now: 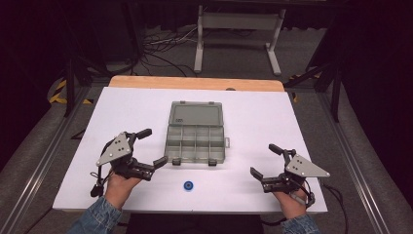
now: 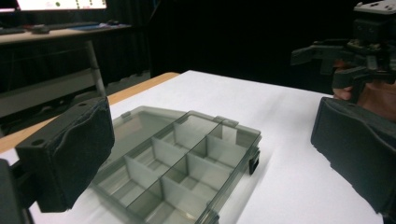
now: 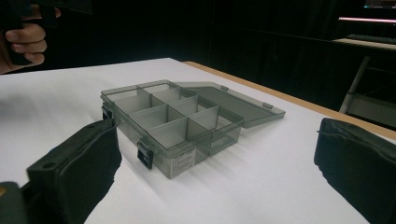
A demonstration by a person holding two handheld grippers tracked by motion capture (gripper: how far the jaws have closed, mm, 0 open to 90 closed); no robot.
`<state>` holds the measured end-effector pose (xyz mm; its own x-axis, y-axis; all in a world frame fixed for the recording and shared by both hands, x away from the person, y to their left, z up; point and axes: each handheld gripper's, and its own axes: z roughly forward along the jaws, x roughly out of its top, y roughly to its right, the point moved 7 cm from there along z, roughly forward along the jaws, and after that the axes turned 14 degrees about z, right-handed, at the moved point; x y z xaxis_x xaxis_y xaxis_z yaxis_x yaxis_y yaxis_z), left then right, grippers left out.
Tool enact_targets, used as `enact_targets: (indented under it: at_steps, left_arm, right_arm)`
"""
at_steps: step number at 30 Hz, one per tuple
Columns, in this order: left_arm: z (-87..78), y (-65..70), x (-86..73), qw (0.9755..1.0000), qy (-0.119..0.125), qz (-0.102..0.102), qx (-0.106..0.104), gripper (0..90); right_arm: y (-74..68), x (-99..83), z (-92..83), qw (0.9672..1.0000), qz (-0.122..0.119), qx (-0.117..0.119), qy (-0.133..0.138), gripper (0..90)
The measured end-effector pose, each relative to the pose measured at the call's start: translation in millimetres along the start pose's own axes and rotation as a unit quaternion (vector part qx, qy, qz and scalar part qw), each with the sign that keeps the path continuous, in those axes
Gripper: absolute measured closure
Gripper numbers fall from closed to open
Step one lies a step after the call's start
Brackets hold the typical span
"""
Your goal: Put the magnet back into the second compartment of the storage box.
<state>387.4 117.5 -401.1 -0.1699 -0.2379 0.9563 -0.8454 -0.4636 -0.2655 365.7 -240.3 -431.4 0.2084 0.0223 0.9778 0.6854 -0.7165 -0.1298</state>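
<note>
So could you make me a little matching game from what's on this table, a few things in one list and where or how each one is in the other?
Things:
1. organiser box
2. blue ring
3. left gripper
4. right gripper

Descriptions:
a. small and round, on the table in front of the box
b. jaws open, right of the box
c. lid laid open, compartments empty
d. jaws open, close beside the box's left side

Pairs: 1-c, 2-a, 3-d, 4-b
</note>
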Motion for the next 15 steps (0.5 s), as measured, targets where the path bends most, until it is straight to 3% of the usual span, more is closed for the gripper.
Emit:
enact_targets:
  at_steps: [5, 8, 11, 12, 15]
  left_arm:
    - [8.0, 2.8, 2.8, 0.9999, -0.003, -0.003, -0.012, 0.2]
    - [12.8, 6.1, 3.4, 0.9992, -0.020, 0.002, -0.033, 0.7]
    - [17.6, 10.6, 4.8, 0.9970, -0.050, 0.025, -0.053, 0.6]
    - [17.6, 10.6, 4.8, 0.9970, -0.050, 0.025, -0.053, 0.7]
    - [21.5, 12.9, 8.4, 0.9933, -0.082, 0.040, -0.071, 1.6]
  right_arm:
    - [0.3, -0.4, -0.8, 0.9999, 0.007, -0.003, -0.010, 0.8]
    - [0.5, -0.4, -1.9, 0.9999, 0.006, -0.006, -0.014, 0.8]
    - [0.7, -1.2, -2.1, 0.9995, -0.002, -0.019, -0.024, 1.0]
    - [0.7, -1.2, -2.1, 0.9995, -0.002, -0.019, -0.024, 1.0]
    - [-0.2, -2.2, -2.0, 0.9993, 0.003, -0.014, -0.035, 3.0]
